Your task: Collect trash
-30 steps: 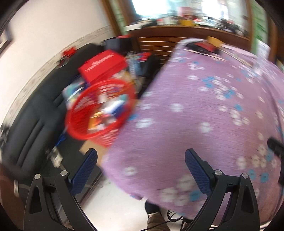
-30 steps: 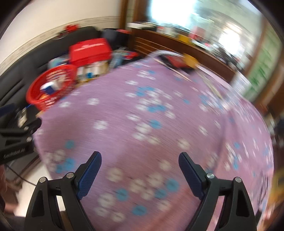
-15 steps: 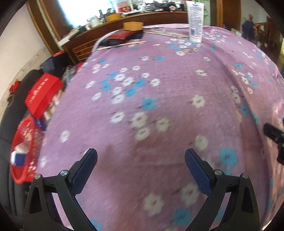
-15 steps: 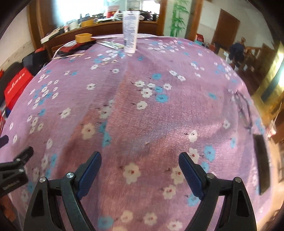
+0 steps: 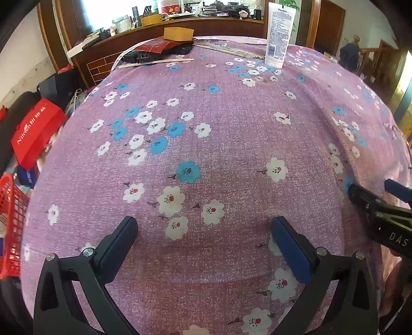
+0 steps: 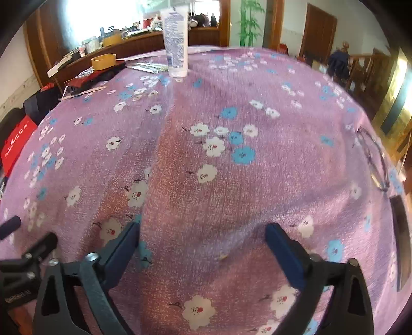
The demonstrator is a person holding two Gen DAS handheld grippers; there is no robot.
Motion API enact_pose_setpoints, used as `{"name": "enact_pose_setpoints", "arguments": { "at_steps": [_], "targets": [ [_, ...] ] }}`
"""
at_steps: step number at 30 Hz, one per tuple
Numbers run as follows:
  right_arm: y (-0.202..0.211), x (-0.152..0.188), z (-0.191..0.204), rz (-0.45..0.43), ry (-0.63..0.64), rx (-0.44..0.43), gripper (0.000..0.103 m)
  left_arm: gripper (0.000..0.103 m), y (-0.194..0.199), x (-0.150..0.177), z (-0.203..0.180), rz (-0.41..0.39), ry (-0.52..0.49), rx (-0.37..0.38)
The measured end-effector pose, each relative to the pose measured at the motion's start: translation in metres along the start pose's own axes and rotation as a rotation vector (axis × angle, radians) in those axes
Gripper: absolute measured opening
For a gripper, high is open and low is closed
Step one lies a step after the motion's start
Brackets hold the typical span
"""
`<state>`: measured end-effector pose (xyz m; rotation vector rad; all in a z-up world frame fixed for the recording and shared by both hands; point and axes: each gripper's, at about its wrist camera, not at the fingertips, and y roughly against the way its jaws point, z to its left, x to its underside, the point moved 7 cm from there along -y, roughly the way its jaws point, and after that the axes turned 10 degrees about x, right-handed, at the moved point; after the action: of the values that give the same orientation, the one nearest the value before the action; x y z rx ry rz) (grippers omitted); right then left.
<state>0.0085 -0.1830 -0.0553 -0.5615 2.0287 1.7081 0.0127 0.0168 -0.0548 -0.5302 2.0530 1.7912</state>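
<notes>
A table under a purple flowered cloth (image 5: 231,154) fills both views. My left gripper (image 5: 203,239) is open and empty above its near part. My right gripper (image 6: 203,242) is open and empty too; it also shows at the right edge of the left wrist view (image 5: 373,203). At the far edge stand a white tube (image 5: 278,33), a yellow box (image 5: 178,33) on dark and red things (image 5: 159,49), and thin sticks (image 5: 154,62). The tube (image 6: 177,41) and yellow box (image 6: 104,61) also show in the right wrist view. A red basket (image 5: 10,221) stands beside the table at the left.
A red box (image 5: 36,131) lies left of the table on a dark sofa. Glasses (image 6: 373,159) and a dark flat thing (image 6: 401,237) lie near the table's right edge. A wooden counter (image 5: 159,23) with clutter runs behind the table.
Both views have swung from the red basket and sofa at the left onto the table top. The grippers stayed open and empty.
</notes>
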Motion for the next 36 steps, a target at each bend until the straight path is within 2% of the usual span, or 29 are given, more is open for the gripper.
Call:
{"name": "enact_pose_setpoints", "arguments": {
  "at_steps": [8,36],
  "targets": [
    [-0.0009,0.0009,0.0011,0.004,0.006,-0.001,0.103,0.103,-0.0029,-0.0042,0.0008,-0.024,-0.004,0.023],
    [-0.0012,0.0015,0.0012,0.004,0.006,-0.001,0.103,0.103,-0.0043,-0.0053,0.0005,-0.023,-0.01,0.036]
  ]
}}
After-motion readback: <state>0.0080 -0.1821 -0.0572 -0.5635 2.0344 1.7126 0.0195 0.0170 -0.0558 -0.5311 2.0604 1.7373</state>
